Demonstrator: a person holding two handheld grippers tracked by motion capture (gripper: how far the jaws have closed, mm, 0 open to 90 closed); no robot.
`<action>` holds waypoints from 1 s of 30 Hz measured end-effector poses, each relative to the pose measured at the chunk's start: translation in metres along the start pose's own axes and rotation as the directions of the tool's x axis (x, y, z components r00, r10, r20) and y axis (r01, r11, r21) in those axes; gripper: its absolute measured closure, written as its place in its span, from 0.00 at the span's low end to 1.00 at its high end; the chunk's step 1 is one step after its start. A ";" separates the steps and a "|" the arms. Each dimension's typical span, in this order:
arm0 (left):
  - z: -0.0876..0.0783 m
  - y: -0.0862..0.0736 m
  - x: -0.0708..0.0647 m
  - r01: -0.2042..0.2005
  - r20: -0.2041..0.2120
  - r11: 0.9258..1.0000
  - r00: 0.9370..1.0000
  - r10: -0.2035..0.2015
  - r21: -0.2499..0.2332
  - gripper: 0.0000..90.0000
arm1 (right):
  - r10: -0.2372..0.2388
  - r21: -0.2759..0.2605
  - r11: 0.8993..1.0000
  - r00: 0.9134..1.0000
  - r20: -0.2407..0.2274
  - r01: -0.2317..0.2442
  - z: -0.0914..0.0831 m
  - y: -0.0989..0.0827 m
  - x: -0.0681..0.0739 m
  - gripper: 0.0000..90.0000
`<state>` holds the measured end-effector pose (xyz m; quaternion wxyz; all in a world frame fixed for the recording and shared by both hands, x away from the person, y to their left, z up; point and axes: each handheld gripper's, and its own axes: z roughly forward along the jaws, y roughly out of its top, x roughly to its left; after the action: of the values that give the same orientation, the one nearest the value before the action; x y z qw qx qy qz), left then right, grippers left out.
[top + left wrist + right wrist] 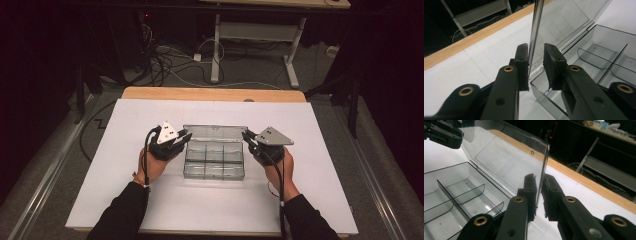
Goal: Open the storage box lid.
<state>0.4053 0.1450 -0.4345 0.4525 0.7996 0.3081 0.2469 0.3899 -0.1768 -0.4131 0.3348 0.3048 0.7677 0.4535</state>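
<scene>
Clear plastic compartment box (214, 161) at centre of high view, on the white sheet (150, 210), lid (215, 132) raised along the far edge

Left gripper (186, 136): at left end of the lid, centre-left of high view. In left gripper view its jaws straddle the lid's edge (534, 37); left jaw lies just beside or against the edge, right jaw stands apart from it with a visible gap. Jaws partly parted, not clamped on the lid. Left hand (155, 165) below the gripper, dark sleeve from bottom of frame

Right gripper (247, 136): at right end of the lid, centre-right of high view. In right gripper view the lid's edge (542, 175) runs upward between the two jaws; left jaw close against the pane, thin gap on the right jaw's side. Whether either pad presses, cannot tell for sure; reads as slightly parted, loose about the edge. Right hand (274, 162) below it, cable trailing down along the forearm

Box body: divided compartments visible at lower left of right gripper view (454, 192) and at right of left gripper view (604, 57), nothing lying in the ones seen. Lid stands near upright, tilted slightly back

Outward: wooden table edge (210, 93) beyond the sheet, upper middle of high view. Floor cables (170, 60) and a white desk frame (250, 35) at top
</scene>
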 end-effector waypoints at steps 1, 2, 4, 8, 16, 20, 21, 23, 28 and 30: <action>0.001 0.000 0.000 0.001 0.000 1.000 1.000 -0.001 0.001 0.80 | 0.000 0.002 1.000 1.000 0.001 0.000 0.001 0.000 0.000 0.91; 0.002 0.000 0.001 0.004 0.000 1.000 1.000 -0.004 0.001 0.80 | 0.002 0.005 1.000 1.000 0.004 -0.002 0.002 0.000 -0.001 0.91; 0.004 0.000 0.002 0.011 0.000 1.000 1.000 -0.011 0.001 0.80 | 0.009 0.009 1.000 1.000 0.004 -0.009 0.005 -0.001 -0.002 0.91; 0.006 0.001 0.003 0.018 -0.001 1.000 1.000 -0.018 0.004 0.80 | 0.019 0.020 1.000 1.000 0.006 -0.020 0.010 -0.003 -0.003 0.91; 0.013 -0.002 0.008 0.038 0.002 0.999 0.999 -0.038 0.006 0.80 | 0.039 0.045 0.998 0.999 0.021 -0.039 0.022 -0.007 -0.005 0.91; 0.015 -0.002 0.009 0.039 -0.003 0.999 0.999 -0.039 0.012 0.80 | 0.040 0.053 0.998 0.999 0.029 -0.041 0.025 -0.008 -0.006 0.90; 0.016 -0.003 0.009 0.041 -0.005 0.999 0.999 -0.041 0.011 0.80 | 0.041 0.054 0.998 0.999 0.031 -0.042 0.026 -0.008 -0.006 0.90; 0.017 -0.003 0.009 0.045 -0.006 0.999 0.999 -0.045 0.012 0.80 | 0.039 0.057 0.998 0.999 0.032 -0.041 0.027 -0.008 -0.006 0.90; 0.020 -0.003 0.011 0.047 -0.012 0.999 0.999 -0.047 0.018 0.80 | 0.027 0.068 0.997 0.999 0.043 -0.030 0.032 -0.011 -0.007 0.90; 0.021 -0.003 0.011 0.048 -0.013 0.999 0.999 -0.048 0.023 0.80 | 0.031 0.072 0.997 0.998 0.045 -0.034 0.034 -0.012 -0.007 0.90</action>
<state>0.4264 0.1426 -0.4460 0.4469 0.7958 0.3328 0.2372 0.4186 -0.1700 -0.4343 0.3328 0.3393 0.7711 0.4237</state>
